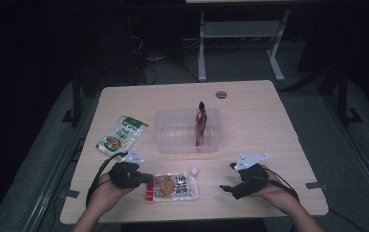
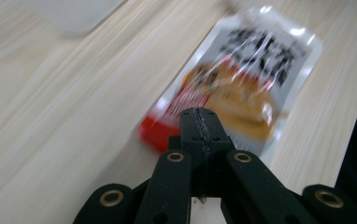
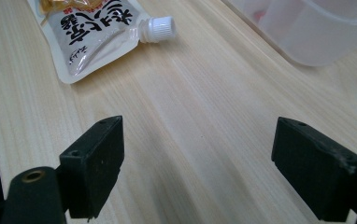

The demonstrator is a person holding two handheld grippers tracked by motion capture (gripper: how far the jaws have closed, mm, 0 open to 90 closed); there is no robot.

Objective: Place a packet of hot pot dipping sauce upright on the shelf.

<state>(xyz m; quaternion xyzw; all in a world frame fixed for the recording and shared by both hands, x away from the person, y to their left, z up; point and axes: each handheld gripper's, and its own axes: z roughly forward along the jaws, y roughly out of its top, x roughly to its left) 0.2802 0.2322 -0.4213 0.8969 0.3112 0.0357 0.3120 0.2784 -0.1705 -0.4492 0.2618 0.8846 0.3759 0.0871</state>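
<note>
Down at the near edge of the light wooden counter (image 1: 250,104), a spouted sauce pouch (image 1: 173,187) lies flat with its white screw cap (image 1: 193,171) pointing toward the far right. It's white and red with a picture of food and bold black lettering. The left tool (image 1: 146,179) sits right at the pouch's red left end, and from the left gripper view its two black jaws are pressed tight together. The tip looks like it's on or just over the red corner of the pouch there, but the view is blurry, so I can't tell if any of the film is actually pinched between them.

The right tool (image 1: 227,178) is over on the right side of the counter, near the pouch but not touching it. Its jaws stand wide apart, with bare wood between them in the right gripper view, and the pouch's cap end is up ahead of them.

Further back in the middle there's a clear plastic container (image 1: 165,130) with a dark red packet (image 1: 201,126) standing up against its right wall. Off to the left of the container lies a green and white snack packet (image 1: 122,135), flat on the counter and well apart from the pouch.
</note>
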